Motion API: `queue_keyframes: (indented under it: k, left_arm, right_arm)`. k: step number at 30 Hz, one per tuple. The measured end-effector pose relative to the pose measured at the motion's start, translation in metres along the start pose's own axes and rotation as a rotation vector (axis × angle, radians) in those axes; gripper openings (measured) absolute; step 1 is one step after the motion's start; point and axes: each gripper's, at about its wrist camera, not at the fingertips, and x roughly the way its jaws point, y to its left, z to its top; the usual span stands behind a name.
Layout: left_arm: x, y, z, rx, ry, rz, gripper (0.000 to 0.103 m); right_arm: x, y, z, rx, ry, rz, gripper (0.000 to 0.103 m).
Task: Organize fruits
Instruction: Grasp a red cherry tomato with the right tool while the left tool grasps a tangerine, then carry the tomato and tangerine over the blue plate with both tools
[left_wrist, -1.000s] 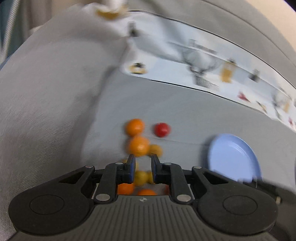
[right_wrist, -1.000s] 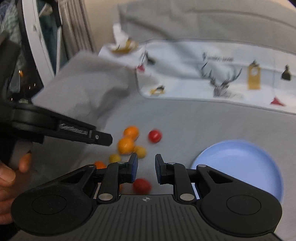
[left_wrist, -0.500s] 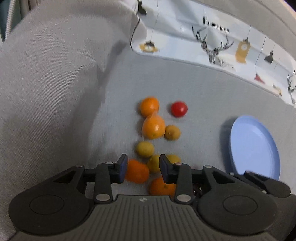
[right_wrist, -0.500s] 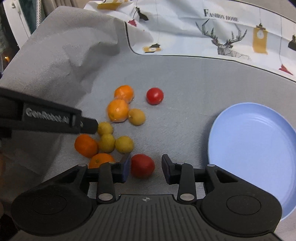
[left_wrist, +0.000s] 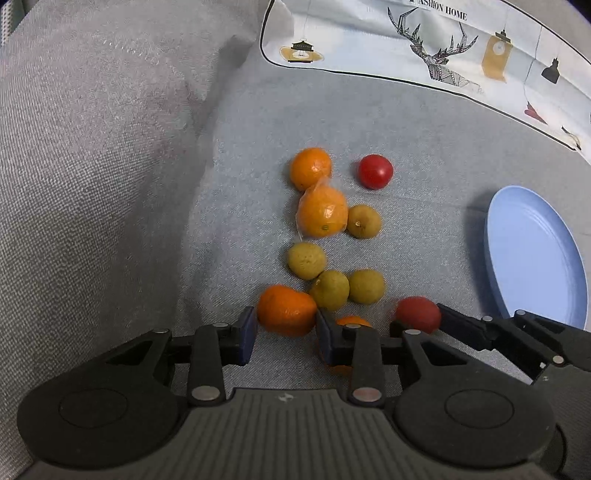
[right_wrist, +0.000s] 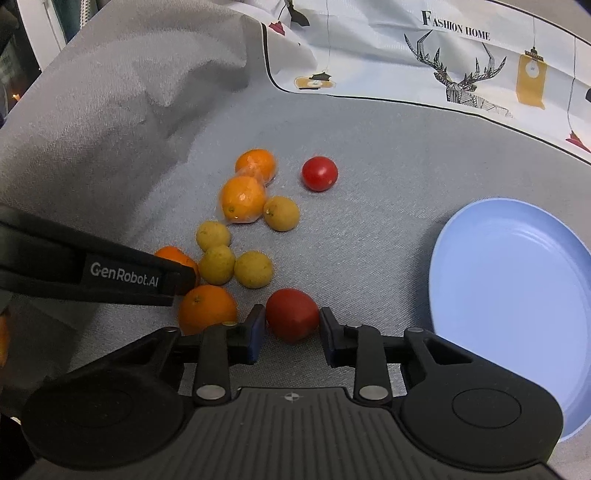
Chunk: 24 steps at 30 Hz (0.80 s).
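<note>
Several fruits lie in a cluster on a grey cloth: oranges, yellow-green citrus and two red tomatoes. My left gripper (left_wrist: 284, 334) is open, its jaws either side of an orange (left_wrist: 286, 309) at the cluster's near end. My right gripper (right_wrist: 291, 334) is open, its jaws either side of a red tomato (right_wrist: 291, 314); I cannot tell if the pads touch it. That tomato also shows in the left wrist view (left_wrist: 418, 314). A second tomato (right_wrist: 319, 173) lies farther back. An empty blue plate (right_wrist: 517, 302) lies to the right.
The grey cloth (right_wrist: 110, 129) rises in a fold on the left. A white printed cloth (right_wrist: 461, 55) with a deer and lamps lies at the back. The left gripper's finger (right_wrist: 92, 273) crosses the right wrist view beside another orange (right_wrist: 207, 308).
Both grippers have come down and forward onto the fruit cluster. The left jaws now frame the orange and the right jaws frame the near tomato. The fruits have not moved.
</note>
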Motion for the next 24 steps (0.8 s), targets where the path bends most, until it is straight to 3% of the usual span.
queue_keyframes:
  k: [7,13,20,24]
  left_arm:
    - [-0.017,-0.002,0.006,-0.025,-0.092,-0.013,0.036]
    - [-0.031,-0.026,0.008,0.034,-0.197,-0.019,0.036]
    - [-0.041,-0.054,0.012,0.029,-0.281,-0.135,0.036]
    - [-0.041,-0.084,0.01,0.076,-0.301,-0.172,0.036]
  right_arm:
    - [-0.022,-0.006,0.007,-0.013,-0.078,0.002,0.032]
    - [-0.048,-0.025,0.01,-0.005,-0.163,-0.011,0.032]
    - [-0.072,-0.064,0.012,0.054,-0.235,-0.066,0.032]
    - [-0.078,-0.093,0.008,0.109,-0.238,-0.123,0.032]
